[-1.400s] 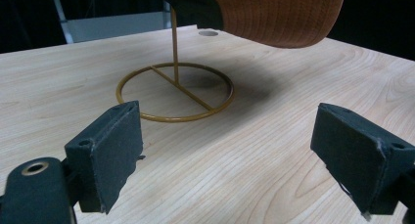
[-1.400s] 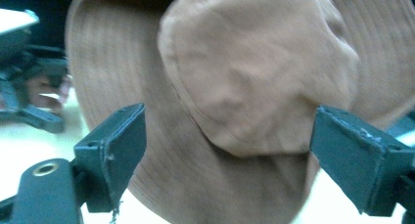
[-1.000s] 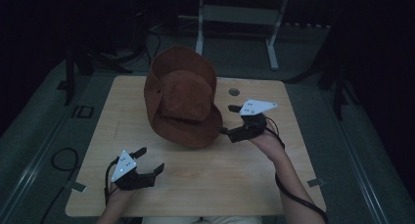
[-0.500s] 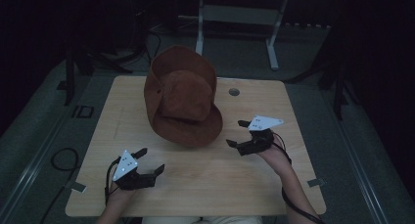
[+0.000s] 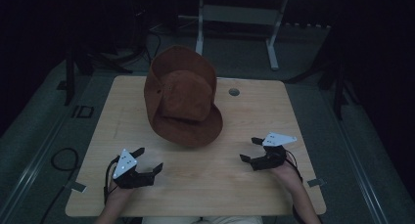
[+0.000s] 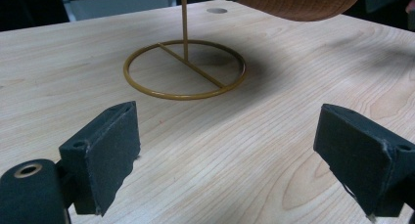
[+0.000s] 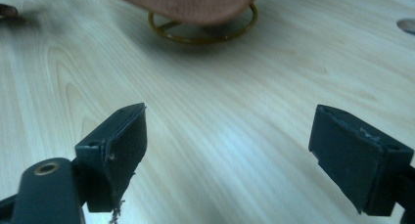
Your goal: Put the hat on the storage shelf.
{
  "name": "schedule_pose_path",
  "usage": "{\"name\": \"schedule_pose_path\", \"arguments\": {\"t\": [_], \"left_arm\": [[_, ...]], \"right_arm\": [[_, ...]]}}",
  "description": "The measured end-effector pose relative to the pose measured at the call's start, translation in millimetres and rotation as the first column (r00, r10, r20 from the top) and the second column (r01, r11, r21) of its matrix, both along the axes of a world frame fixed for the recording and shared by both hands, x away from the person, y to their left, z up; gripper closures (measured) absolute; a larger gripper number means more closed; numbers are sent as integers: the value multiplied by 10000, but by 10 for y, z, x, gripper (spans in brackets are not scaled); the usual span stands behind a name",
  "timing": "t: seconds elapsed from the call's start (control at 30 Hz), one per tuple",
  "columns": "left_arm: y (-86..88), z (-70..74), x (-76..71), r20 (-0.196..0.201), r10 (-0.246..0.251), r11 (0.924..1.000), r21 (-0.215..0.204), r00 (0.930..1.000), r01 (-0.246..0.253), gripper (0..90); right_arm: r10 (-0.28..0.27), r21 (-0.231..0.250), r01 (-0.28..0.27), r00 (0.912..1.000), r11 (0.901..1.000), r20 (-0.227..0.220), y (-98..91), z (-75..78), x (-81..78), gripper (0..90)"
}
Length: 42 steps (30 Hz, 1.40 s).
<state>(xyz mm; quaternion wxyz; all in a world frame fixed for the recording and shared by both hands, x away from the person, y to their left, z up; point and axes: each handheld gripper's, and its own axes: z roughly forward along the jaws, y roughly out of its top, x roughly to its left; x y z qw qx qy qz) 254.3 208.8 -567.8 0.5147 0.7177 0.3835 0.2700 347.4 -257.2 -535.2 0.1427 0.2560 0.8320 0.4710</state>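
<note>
A: While both hands rest at the near table edge, what do the tongs hold?

B: Nothing. The left gripper and right gripper both have jaws spread wide over the pale wooden table.

A: And beyond them?

B: Between and ahead, a brown suede wide-brimmed hat sits on a gold wire ring-base stand. Best left balanced; reach in slowly, level, clear of the brim.

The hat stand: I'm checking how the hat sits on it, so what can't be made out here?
- High view: the brown hat covers the stand entirely.
- Left gripper view: the top edge cuts off the gold stand rod, so where it meets the hat is hidden.
- Right gripper view: the hat's brim hides the far part of the ring base and the rod.
</note>
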Motion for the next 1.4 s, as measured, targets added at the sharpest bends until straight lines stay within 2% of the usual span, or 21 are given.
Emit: {"name": "schedule_pose_path", "arguments": {"t": [0.1, 0.27, 0.6, 0.7, 0.93, 1.03, 1.27, 1.4], "left_arm": [[7, -3, 8, -68, 90, 10000, 9, 9999, -90, 93], [12, -16, 19, -204, 191, 9998, 104, 9996, -189, 93], [3, -14, 17, -192, 303, 9994, 182, 9994, -300, 93], [9, -20, 21, -180, 361, 9992, 173, 9992, -358, 93], [11, -29, 18, -148, 463, 9987, 208, 9988, -460, 94], [13, -28, 18, -134, 527, 9984, 212, 9985, -524, 93], [31, -29, 14, -124, 605, 9981, 126, 9981, -603, 93], [35, -31, 11, -171, 579, 9983, 77, 9982, -578, 93]], "right_arm": [[-201, 35, 201, 9998, 9998, -82, -87, -45, -56, 141], [-583, -310, 582, 9983, 9978, -8, -225, -91, -153, 141], [-1370, -238, 1366, 9904, 9903, -164, -546, -200, -266, 141], [-1806, -63, 1806, 9834, 9835, -154, -631, -226, -283, 141], [-2823, 198, 2822, 9593, 9592, 31, -789, -265, -297, 141], [-2985, 269, 2981, 9544, 9541, 97, -815, -271, -292, 141], [-2948, 327, 2943, 9554, 9552, 146, -829, -266, -279, 142], [-3020, 313, 3016, 9533, 9529, 82, -841, -288, -265, 142]]}}
